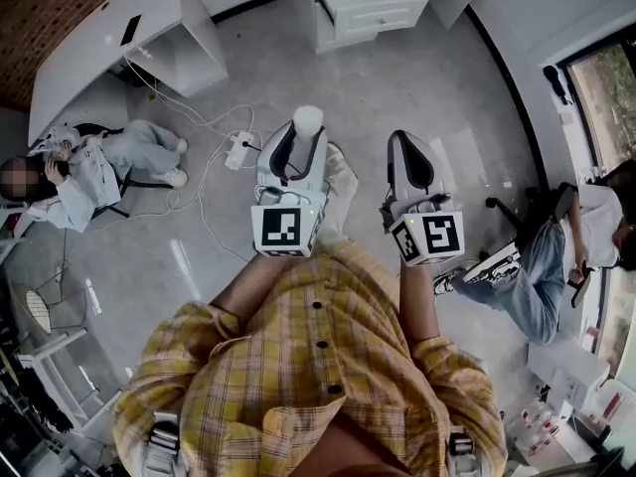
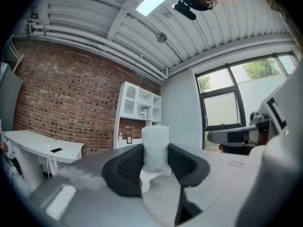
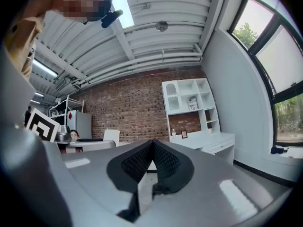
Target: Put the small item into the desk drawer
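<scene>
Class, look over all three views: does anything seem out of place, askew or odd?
A white power strip lies out on the open floor, a likely trip hazard, and one desk drawer stands pulled open.

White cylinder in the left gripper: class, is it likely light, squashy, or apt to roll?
Probably light: the white cylinder looks foamy. Seemingly fairly stiff: the left gripper's pads leave no dent. Its round shape would likely roll lying down.

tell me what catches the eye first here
The left gripper is shut on an upright white cylinder in front of the person. Ahead, at the top of the head view, a white drawer stands pulled open. The right gripper alongside is shut and empty.
</scene>
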`<state>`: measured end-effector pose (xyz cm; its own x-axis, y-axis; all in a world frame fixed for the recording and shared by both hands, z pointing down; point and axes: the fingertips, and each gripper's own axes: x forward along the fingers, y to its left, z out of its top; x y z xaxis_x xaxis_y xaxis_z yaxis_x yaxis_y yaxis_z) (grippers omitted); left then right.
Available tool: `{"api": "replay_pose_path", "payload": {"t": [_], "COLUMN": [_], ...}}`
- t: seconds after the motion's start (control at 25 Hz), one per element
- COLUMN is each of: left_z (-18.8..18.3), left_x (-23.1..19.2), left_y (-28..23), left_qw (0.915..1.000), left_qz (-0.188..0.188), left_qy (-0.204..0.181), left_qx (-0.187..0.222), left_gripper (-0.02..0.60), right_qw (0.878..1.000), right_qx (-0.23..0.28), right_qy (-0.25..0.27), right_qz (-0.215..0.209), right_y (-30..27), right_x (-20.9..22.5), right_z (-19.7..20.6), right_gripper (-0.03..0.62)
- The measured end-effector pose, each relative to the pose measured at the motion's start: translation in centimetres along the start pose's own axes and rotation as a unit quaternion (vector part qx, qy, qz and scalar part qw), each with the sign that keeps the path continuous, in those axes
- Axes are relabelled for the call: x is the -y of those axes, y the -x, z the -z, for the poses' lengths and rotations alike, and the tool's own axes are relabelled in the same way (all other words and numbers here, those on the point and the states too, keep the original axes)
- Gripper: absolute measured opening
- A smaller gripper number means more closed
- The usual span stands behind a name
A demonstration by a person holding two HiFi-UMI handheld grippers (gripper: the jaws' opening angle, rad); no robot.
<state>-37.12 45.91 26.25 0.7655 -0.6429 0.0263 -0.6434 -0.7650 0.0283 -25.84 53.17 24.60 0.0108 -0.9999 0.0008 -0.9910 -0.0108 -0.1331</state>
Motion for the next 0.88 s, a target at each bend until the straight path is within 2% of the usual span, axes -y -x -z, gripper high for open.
{"api": "replay_pose_path", "payload": {"t": [0.2,0.68,0.88], "left_z": [0.6,-1.6,-2.3], "left_x": [-0.7,-4.6,-7.0], "left_y": [-6.3,-22.5,-28.8], "left_qw": [1.0000,0.9986,0.9977], "left_qz": [-0.008,-0.049,-0.065], "left_qy": [0.001,0.013,0.019], "left_qx": [-0.004,-0.012,-0.006], "left_gripper": [0.167,0.167,0.167], "right_qw": [1.000,0.998,0.997], "right_qx": [-0.012,-0.038,-0.042], "right_qy": [0.009,0.026,0.031], "right_qz": [-0.007,-0.048,-0.052], "right_y": [-4.0,-18.3,-24.9], "right_x": [4.4,14.0,18.0], "right_z": [-0.2,-3.9,-5.0], "right_gripper": [-0.011,-0.003,-0.003]}}
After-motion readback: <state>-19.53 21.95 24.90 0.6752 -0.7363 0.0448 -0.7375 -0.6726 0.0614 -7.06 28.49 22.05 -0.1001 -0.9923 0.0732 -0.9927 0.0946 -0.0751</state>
